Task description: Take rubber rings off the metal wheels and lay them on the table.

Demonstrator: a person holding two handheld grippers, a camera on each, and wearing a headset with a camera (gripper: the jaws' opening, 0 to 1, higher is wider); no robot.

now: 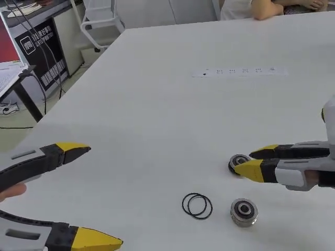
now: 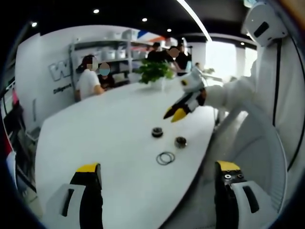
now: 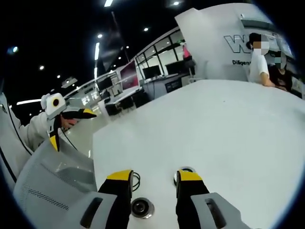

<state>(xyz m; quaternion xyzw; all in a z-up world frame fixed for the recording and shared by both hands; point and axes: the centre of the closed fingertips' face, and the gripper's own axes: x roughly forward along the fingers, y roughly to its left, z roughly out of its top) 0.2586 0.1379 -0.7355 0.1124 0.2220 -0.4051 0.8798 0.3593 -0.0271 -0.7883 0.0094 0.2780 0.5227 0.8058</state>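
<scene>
Two thin black rubber rings (image 1: 197, 205) lie overlapping on the white table (image 1: 157, 104). Just right of them lies a grey metal wheel (image 1: 244, 212). A second wheel (image 1: 236, 162) with a darker rim lies farther back, at the tips of my right gripper (image 1: 246, 161), which is open and reaches in from the right. In the right gripper view the jaws (image 3: 154, 175) stand apart; that wheel (image 3: 184, 171) peeks out behind the right-hand jaw, and the grey wheel (image 3: 141, 207) lies low between them. My left gripper (image 1: 102, 196) is wide open at the lower left, holding nothing.
A printed paper strip (image 1: 239, 71) lies on the far part of the table. A person's arm (image 1: 261, 8) rests at the far edge. A white chair (image 1: 102, 21) and a sign stand (image 1: 44, 52) are off the table's left side.
</scene>
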